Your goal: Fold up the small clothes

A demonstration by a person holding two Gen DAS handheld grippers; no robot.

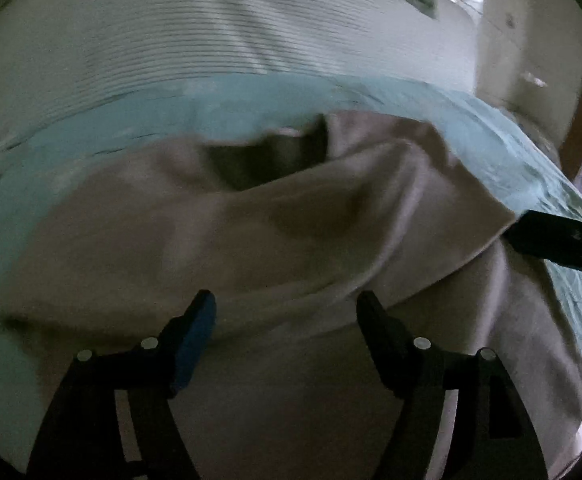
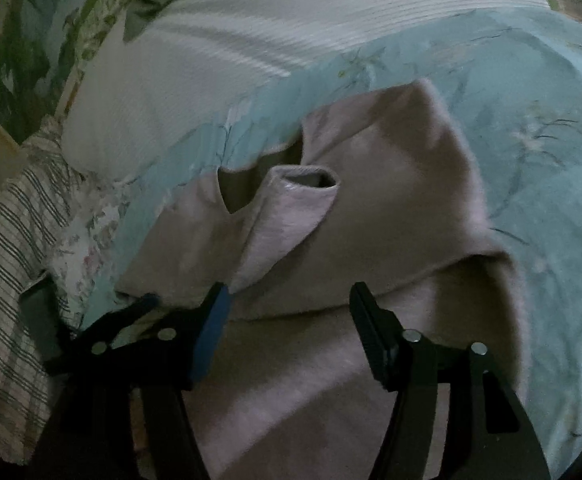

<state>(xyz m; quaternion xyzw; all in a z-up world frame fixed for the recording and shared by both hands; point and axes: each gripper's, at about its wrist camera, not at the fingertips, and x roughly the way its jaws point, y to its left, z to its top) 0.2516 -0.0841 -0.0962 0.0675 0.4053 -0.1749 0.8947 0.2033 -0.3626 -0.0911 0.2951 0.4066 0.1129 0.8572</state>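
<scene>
Both grippers stand over the pink garment [image 2: 391, 184] on the bed's light blue floral sheet [image 2: 531, 140]: left gripper [image 1: 287, 312] spread, pinching nothing; right gripper [image 2: 289, 300] likewise spread above a fold; no readable writing shows

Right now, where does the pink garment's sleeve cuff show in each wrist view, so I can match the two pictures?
Left wrist view: the sleeve cuff is only a blurred pale edge at upper centre, above the dark hollow in the pink garment.
Right wrist view: the cuff sits just above centre, its opening facing right, on the folded sleeve.
Shared landmark: the light blue floral sheet bordering the garment's far edge.
</scene>
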